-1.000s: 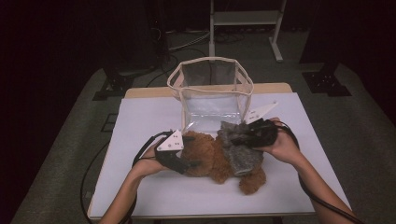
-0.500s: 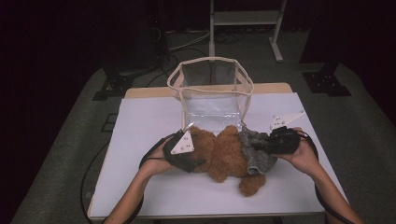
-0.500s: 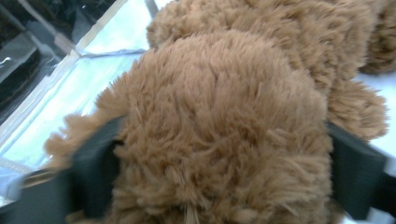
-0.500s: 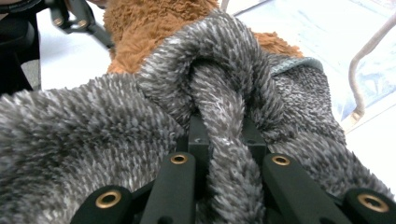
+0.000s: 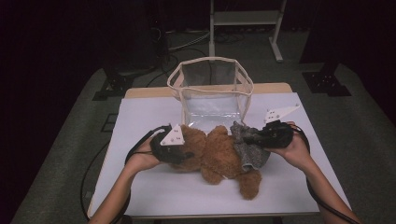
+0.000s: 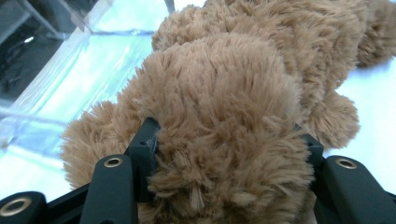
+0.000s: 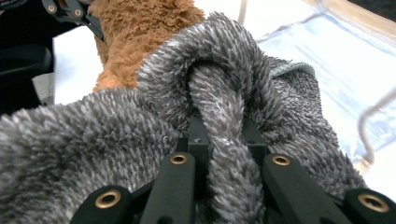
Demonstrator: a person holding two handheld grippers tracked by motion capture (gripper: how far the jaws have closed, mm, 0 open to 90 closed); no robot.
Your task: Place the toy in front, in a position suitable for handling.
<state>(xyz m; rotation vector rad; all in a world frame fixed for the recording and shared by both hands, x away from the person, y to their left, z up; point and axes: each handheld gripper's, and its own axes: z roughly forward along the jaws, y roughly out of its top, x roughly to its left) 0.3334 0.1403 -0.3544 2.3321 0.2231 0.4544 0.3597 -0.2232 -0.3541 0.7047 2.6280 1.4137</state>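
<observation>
At the centre of the high view, just below the clear bag, we see the brown teddy bear lying across the white table, its long axis running left to right, slightly down toward the lower right of the frame. We hold it at both ends: the left gripper sits on the bear's left end, the right gripper on the grey cloth wrapped over its right part. In the left gripper view the jaws have just been closing, and the bear's plush head bulges between them, the black pads pressed into the fur on either side. In the right gripper view the jaws are squeezed tight on a fold of the grey cloth, which loops up and over them. The bag stands open-topped directly behind the bear, toward the top of the high view, about equally near to both hands. We judge that any lift into it means carrying the bear sideways-on, both ends rising together.
</observation>
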